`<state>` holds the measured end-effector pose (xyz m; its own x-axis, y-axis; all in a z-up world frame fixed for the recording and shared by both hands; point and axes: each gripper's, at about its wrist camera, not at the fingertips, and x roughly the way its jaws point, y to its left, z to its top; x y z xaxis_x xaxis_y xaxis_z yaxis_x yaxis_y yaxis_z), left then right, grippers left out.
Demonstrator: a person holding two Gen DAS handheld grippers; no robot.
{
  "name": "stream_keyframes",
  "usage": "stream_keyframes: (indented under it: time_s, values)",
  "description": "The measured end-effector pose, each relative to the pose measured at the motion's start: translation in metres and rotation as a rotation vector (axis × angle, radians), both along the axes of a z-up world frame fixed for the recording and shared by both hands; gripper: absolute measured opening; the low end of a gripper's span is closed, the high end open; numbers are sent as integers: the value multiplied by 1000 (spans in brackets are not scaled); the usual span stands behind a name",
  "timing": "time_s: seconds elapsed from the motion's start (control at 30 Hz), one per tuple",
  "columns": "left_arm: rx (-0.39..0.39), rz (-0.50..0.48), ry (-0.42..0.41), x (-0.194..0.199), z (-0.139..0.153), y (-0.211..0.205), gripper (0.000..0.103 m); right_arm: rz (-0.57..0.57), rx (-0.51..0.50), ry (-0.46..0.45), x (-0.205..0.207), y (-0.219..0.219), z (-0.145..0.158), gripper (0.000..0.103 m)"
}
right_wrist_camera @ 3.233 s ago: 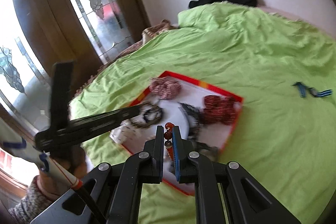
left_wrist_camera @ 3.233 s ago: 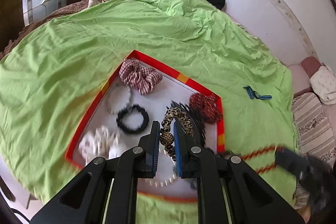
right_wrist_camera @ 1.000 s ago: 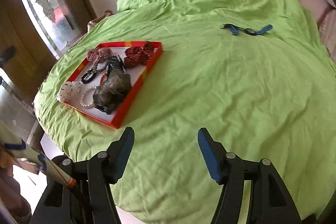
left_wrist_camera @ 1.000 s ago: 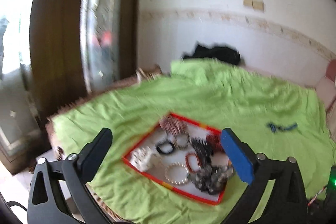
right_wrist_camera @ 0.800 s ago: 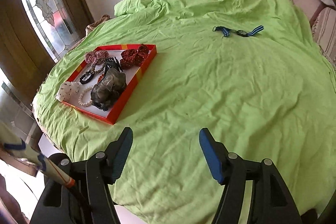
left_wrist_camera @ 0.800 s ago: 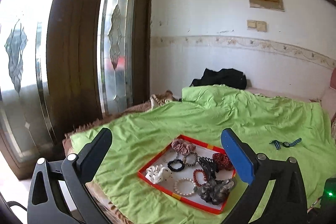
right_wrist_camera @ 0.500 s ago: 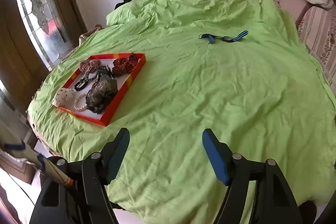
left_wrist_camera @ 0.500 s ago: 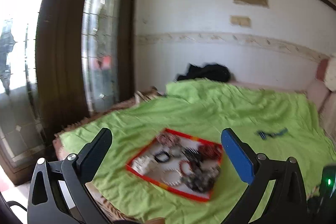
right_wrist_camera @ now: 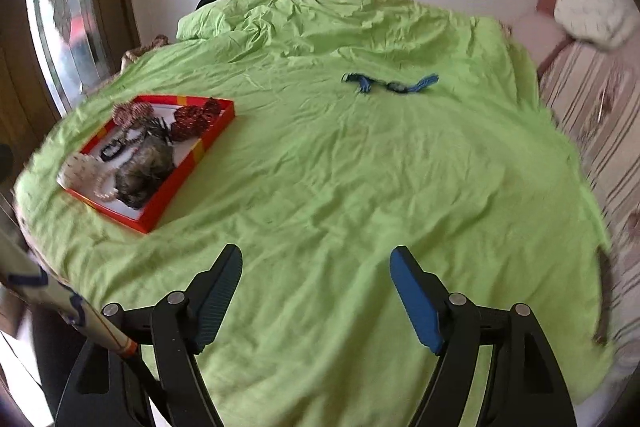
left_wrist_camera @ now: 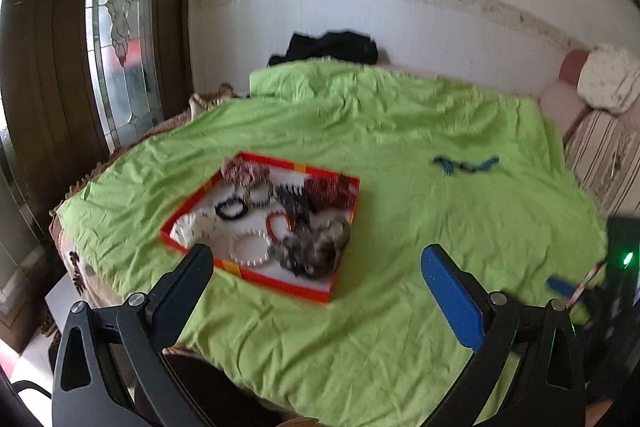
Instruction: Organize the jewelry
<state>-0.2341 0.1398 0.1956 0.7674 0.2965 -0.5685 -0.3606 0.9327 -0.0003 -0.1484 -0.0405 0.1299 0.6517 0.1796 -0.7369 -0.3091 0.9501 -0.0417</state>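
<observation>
One red-rimmed tray (left_wrist_camera: 276, 281) lies on the green sheet (left_wrist_camera: 400, 211), left of centre in the left wrist view, and it holds about nine pieces: two reddish scrunchies, one dark claw clip, one black ring, one red bead bracelet (left_wrist_camera: 279, 225), one pearl bracelet (left_wrist_camera: 249, 248), one white scrunchie and one grey-brown scrunchie (left_wrist_camera: 316, 247), though some are too blurred to count surely. One blue strap (right_wrist_camera: 390, 83) lies alone on the sheet in the upper middle of the right wrist view, well apart from the tray. The left gripper (left_wrist_camera: 316, 275) stands wide apart and empty, and the right gripper (right_wrist_camera: 316, 277), whose jaws have just been opening, is also wide and holds nothing; only bare sheet lies before it.
</observation>
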Motion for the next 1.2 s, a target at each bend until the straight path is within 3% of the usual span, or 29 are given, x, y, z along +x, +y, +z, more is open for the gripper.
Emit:
stream_keyframes:
  time_s: [0.13,0.27,0.67,0.97,1.2]
  values:
    - [40,11,58,8,-16,-8,103,-26,-59,-11,9,-12,1,82]
    - [50,14,105,15,-28,-8,103,-78,-32,36,14,-26,-9,83]
    - [16,-10,211,30,-64,1,103,-46,-54,115,8,0,-33,83]
    - [-12,-5,229,35,-73,10,103,-34,-74,133,11,11,-38,83]
    - [-66,0,333,47,-84,14,103,-39,-73,148,14,12,-41,83]
